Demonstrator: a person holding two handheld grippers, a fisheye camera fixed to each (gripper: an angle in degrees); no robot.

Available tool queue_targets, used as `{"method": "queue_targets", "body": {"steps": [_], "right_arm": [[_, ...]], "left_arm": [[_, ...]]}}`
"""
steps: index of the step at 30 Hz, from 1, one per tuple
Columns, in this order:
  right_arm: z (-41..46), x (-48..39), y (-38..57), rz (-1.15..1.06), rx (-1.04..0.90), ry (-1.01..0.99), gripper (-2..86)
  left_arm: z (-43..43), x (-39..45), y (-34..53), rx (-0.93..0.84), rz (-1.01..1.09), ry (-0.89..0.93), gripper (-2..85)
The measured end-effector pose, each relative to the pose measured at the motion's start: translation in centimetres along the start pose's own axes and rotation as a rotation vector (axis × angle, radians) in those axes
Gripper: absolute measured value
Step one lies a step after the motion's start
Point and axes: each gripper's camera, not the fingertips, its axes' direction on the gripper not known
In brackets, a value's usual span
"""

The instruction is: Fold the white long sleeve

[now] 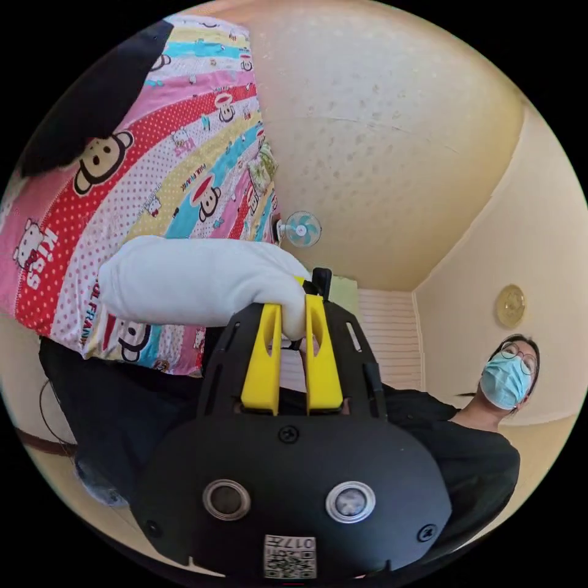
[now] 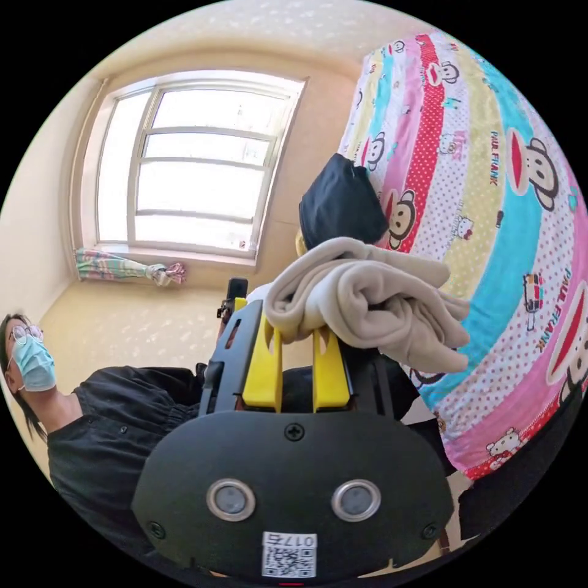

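Observation:
In the left gripper view the white long sleeve (image 1: 196,282) hangs as a folded roll in front of the cartoon bedsheet (image 1: 177,159). My left gripper (image 1: 294,313) is shut on its end, cloth pinched between the yellow jaws. In the right gripper view the same garment (image 2: 367,294) looks beige in shadow and is bunched in thick folds. My right gripper (image 2: 295,334) is shut on that bunch. Each gripper's black tip peeks out behind the cloth in the other's view, the right gripper (image 1: 321,280) and the left gripper (image 2: 236,289), close together.
A black garment (image 2: 342,205) lies on the bed's colourful sheet (image 2: 490,202). The person in a black top (image 1: 465,441) and face mask stands beside the bed. A window (image 2: 196,165) and a wall fan (image 1: 302,228) are behind.

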Motion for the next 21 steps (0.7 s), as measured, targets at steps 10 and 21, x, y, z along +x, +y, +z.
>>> {"method": "queue_targets", "body": {"steps": [10, 21], "right_arm": [[32.8, -13.5, -17.9, -0.458, -0.142, -0.113, 7.1], [61.7, 7.3, -18.4, -0.082, -0.362, 0.278, 8.2]], "left_arm": [[-28.4, 11.1, -4.2, 0.435, 0.344, -0.29, 6.5], [-26.5, -18.5, -8.8, 0.517, -0.237, -0.265, 6.8]]}}
